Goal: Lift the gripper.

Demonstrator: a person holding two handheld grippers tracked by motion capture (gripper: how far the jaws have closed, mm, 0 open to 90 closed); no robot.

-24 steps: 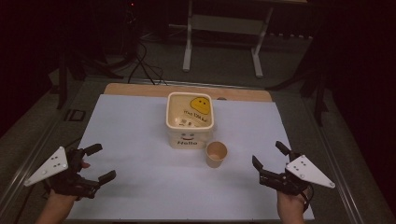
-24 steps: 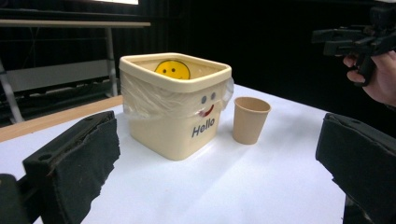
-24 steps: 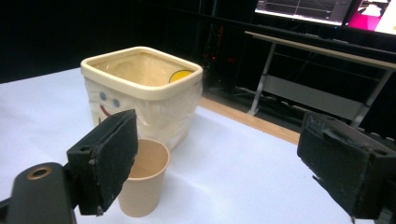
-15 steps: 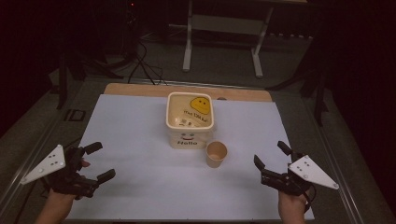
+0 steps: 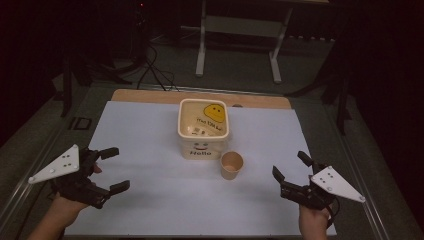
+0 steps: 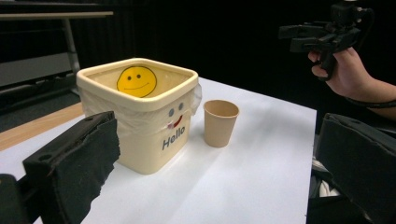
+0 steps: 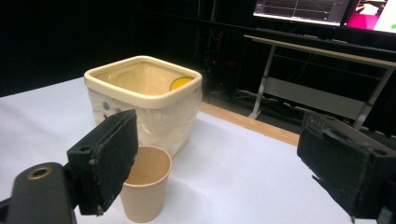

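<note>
Left claw (image 5: pixel 111 169) & right claw (image 5: pixel 291 167) both wide open, empty, barely shifted since 0.8 s ago; probably pre-grasp. Small brown paper cup (image 5: pixel 231 165) stands on white surface (image 5: pixel 150 200) just beside cream square plastic bin (image 5: pixel 203 128).

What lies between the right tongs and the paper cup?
Nothing: in the high view, bare white table cover separates the open right tongs from the paper cup.

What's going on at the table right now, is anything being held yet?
Nothing is held yet. A person holds a gripper in each hand at the near edge of the white table. The left gripper and the right gripper are both open and empty. Between them, an upright paper cup stands just in front of the near right corner of a cream square bin marked "Hello" and lined with a clear bag. Neither gripper touches either.
</note>
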